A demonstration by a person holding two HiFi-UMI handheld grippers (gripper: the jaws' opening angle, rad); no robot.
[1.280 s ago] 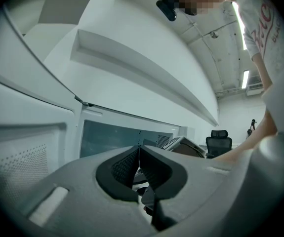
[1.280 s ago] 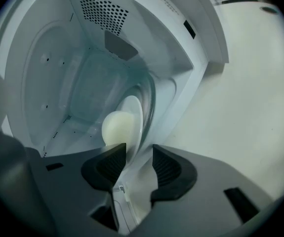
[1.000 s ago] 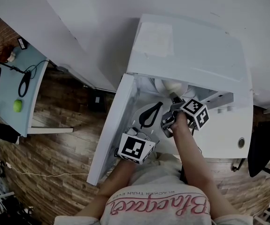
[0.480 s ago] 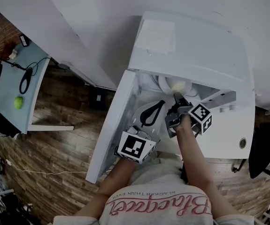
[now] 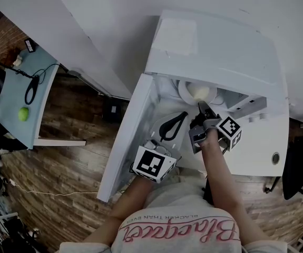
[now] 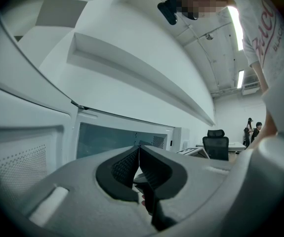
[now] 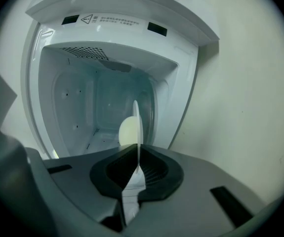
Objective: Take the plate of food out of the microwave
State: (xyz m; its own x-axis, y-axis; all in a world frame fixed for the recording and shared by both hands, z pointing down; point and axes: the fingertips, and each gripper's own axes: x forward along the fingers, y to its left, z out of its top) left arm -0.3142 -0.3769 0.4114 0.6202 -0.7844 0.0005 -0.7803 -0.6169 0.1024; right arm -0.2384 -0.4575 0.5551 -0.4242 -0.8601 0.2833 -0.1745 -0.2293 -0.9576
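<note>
The plate (image 7: 137, 125) sits inside the microwave (image 5: 214, 41), just above the middle of the head view, with a pale round piece of food (image 5: 200, 92) on it. In the right gripper view the plate shows edge-on, as a thin white line up the middle of the frame. The right gripper (image 7: 138, 169) has just been closing its jaws, and they now pinch the plate's near rim between the black pads.

That probably means the grab is made and the next step is drawing the plate out level through the opening. A pinch on one edge only could let the plate tip and the food roll off.

The left gripper (image 6: 139, 149) hangs lower left of the opening, beside the open door (image 5: 127, 141). Its jaws are pressed together with nothing between them.
</note>
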